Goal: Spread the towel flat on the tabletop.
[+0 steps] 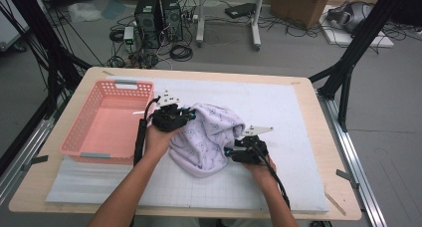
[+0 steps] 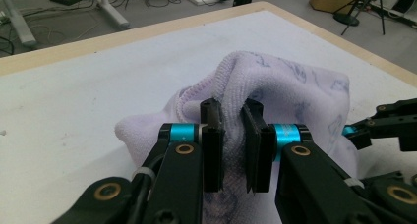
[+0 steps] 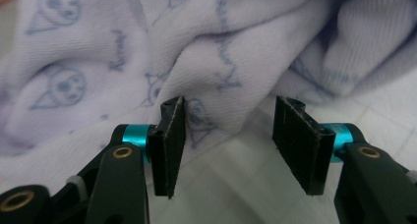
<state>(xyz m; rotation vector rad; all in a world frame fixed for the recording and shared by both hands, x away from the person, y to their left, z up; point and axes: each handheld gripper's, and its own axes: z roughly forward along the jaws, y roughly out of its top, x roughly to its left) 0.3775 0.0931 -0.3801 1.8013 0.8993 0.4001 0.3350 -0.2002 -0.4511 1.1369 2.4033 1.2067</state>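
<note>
So the lavender printed towel (image 1: 206, 137) is lying bunched up on the white mat (image 1: 298, 112) mid-table, just right of the pink basket (image 1: 107, 120). The left gripper (image 2: 231, 135) is pinching a raised fold of that cloth, jaws nearly together with fabric squeezed between them. The right gripper (image 3: 228, 145) is sitting at the towel's right edge with its jaws about half open, a hanging fold just ahead of the gap, pads not pressing on anything yet.
</note>
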